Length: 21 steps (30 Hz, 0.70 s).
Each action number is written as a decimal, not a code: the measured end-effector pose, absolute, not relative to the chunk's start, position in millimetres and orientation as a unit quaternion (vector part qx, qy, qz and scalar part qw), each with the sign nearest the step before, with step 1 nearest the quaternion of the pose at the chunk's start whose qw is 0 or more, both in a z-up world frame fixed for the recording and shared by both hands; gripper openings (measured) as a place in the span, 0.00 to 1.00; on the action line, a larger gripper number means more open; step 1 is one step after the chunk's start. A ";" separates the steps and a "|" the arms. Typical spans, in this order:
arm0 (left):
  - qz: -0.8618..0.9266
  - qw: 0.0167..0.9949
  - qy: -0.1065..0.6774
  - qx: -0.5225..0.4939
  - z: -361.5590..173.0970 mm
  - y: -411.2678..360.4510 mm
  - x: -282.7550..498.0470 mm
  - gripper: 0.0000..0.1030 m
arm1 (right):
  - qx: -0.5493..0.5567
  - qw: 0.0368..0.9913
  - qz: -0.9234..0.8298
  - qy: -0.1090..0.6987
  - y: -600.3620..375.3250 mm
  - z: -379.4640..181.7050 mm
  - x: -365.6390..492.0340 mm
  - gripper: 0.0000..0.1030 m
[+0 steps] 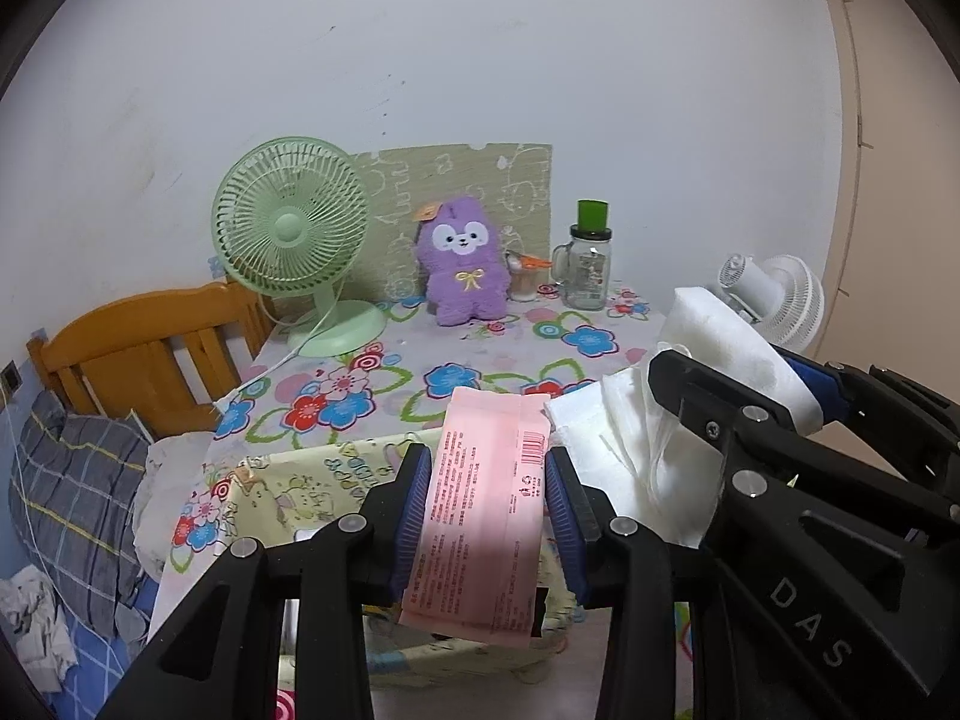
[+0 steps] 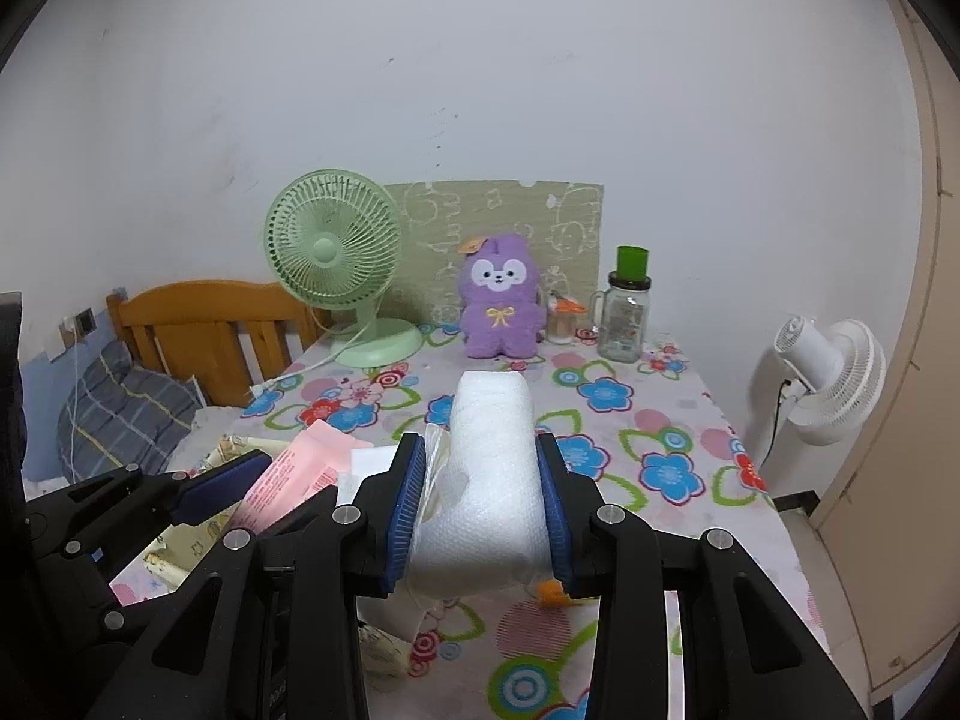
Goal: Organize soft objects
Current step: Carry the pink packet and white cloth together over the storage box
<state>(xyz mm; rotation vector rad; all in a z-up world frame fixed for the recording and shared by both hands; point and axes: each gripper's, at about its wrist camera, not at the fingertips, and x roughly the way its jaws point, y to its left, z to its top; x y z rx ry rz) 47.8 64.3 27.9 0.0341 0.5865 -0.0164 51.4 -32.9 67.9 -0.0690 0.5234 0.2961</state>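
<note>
My left gripper (image 1: 487,516) is shut on a pink tissue pack (image 1: 480,504), held above a pale yellow cartoon-print fabric box (image 1: 312,486) at the table's near edge. To its right, my right gripper (image 2: 480,504) is shut on a white soft pack (image 2: 489,480) with loose white tissue spilling at its left side. The same white pack (image 1: 726,348) appears in the left wrist view, and the pink pack (image 2: 288,480) in the right wrist view. A purple plush toy (image 1: 462,261) sits upright at the back of the floral tablecloth (image 1: 420,372).
A green desk fan (image 1: 294,240) stands back left, its cord trailing off the table. A glass jar with a green lid (image 1: 588,264) and a small cup stand back right. A white fan (image 2: 834,378) is beyond the right edge. A wooden bed headboard (image 1: 150,348) and pillow lie left.
</note>
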 end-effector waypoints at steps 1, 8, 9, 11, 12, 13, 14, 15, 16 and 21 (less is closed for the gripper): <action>-0.007 0.957 0.290 0.016 27.2 67.4 49.0 0.38 | -0.035 0.954 0.147 0.259 -28.4 67.0 53.3 0.39; 0.001 0.955 0.297 0.009 20.9 89.7 59.1 0.38 | -0.039 0.951 0.154 0.266 -8.6 61.1 64.3 0.39; 0.002 0.954 0.299 0.007 19.5 92.6 60.4 0.38 | -0.040 0.950 0.155 0.267 -6.1 60.3 65.2 0.39; 0.005 0.953 0.303 0.005 15.9 99.0 63.9 0.38 | -0.042 0.949 0.158 0.271 -0.2 57.8 68.8 0.39; 0.006 0.953 0.304 0.003 14.5 101.1 64.6 0.38 | -0.043 0.948 0.159 0.272 2.6 56.6 69.7 0.39; 0.006 0.952 0.306 0.002 12.8 104.1 65.9 0.38 | -0.045 0.947 0.161 0.275 6.6 54.6 72.0 0.39; 0.008 0.951 0.308 0.000 10.9 107.1 67.3 0.38 | -0.046 0.946 0.162 0.276 9.2 53.6 73.2 0.39; 0.010 0.951 0.310 -0.001 9.1 110.1 69.1 0.38 | -0.047 0.945 0.163 0.278 12.0 52.1 74.8 0.39; 0.011 0.950 0.312 -0.002 7.5 113.0 70.1 0.38 | -0.047 0.944 0.165 0.281 14.9 50.2 76.9 0.39; 0.025 0.946 0.324 -0.006 -3.1 128.4 77.8 0.39 | -0.048 0.937 0.177 0.296 29.1 39.7 87.0 0.39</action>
